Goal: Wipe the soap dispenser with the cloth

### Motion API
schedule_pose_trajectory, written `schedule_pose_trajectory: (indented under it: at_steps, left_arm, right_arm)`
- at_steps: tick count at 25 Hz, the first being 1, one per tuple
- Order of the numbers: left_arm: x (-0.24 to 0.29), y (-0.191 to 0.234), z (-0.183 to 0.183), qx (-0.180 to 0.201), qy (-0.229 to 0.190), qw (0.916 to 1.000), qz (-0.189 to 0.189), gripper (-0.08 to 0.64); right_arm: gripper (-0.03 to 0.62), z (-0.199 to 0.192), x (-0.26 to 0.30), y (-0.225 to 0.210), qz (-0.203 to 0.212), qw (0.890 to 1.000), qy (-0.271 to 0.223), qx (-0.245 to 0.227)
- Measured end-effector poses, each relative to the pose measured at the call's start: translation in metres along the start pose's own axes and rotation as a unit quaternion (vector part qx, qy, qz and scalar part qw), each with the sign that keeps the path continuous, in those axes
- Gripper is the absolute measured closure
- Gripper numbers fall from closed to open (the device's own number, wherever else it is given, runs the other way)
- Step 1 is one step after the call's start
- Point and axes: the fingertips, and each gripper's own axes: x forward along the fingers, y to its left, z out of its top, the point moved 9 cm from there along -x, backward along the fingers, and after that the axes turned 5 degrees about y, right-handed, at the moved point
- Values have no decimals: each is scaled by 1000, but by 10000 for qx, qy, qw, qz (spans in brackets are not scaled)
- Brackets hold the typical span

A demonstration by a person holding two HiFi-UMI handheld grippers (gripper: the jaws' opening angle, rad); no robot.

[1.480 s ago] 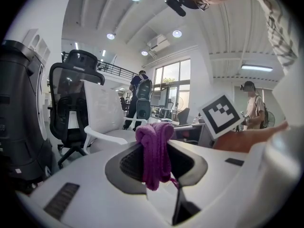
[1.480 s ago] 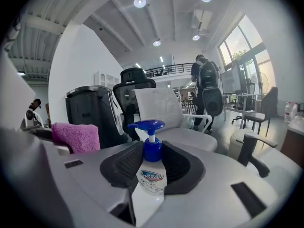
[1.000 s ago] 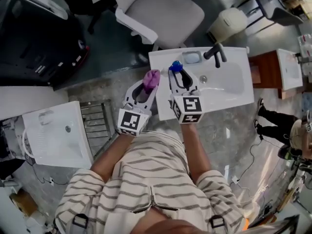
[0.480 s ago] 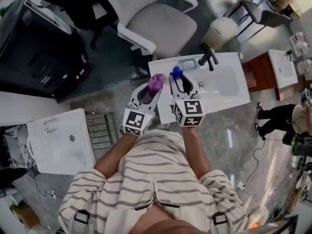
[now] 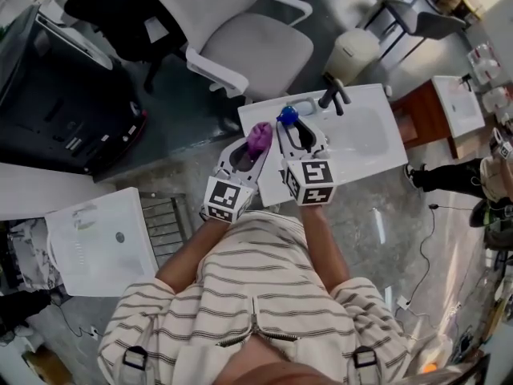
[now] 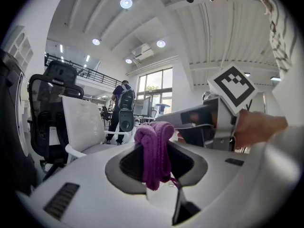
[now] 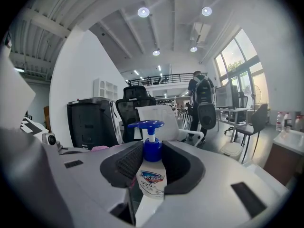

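My right gripper (image 7: pixel 153 163) is shut on the soap dispenser (image 7: pixel 151 175), a clear bottle with a blue pump head (image 7: pixel 146 125), held upright and lifted off the sink. In the head view the dispenser's blue pump (image 5: pixel 288 116) shows at the tip of the right gripper (image 5: pixel 290 128). My left gripper (image 6: pixel 154 163) is shut on a bunched purple cloth (image 6: pixel 154 153). From above, the cloth (image 5: pixel 258 137) sits at the left gripper's tip (image 5: pixel 255 147), just left of the dispenser, a small gap apart.
A white sink (image 5: pixel 377 139) with a black faucet (image 5: pixel 333 95) lies below and beyond the grippers. A grey office chair (image 5: pixel 248 38) stands behind it. A second white basin (image 5: pixel 96 243) is at the left. A person with a backpack (image 7: pixel 202 103) stands far off.
Both grippers have risen with the cloth and the dispenser, and they now sit slightly closer together. The head view has shifted, so the sink appears further up and right.
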Motion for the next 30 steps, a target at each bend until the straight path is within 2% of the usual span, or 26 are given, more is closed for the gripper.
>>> schedule_pose_trajectory:
  at_steps: [10, 18, 30]
  left_arm:
    - [12, -14, 0, 192, 15, 9983, -545, 443]
    - [19, -18, 0, 257, -63, 9970, -721, 443]
    - [29, -35, 0, 636, -116, 9928, -1005, 443]
  right_arm:
    - [459, 1, -6, -6, -107, 9999, 11, 15]
    - [459, 4, -10, -7, -162, 9999, -30, 33]
    - [459, 7, -13, 4, -51, 9999, -36, -128]
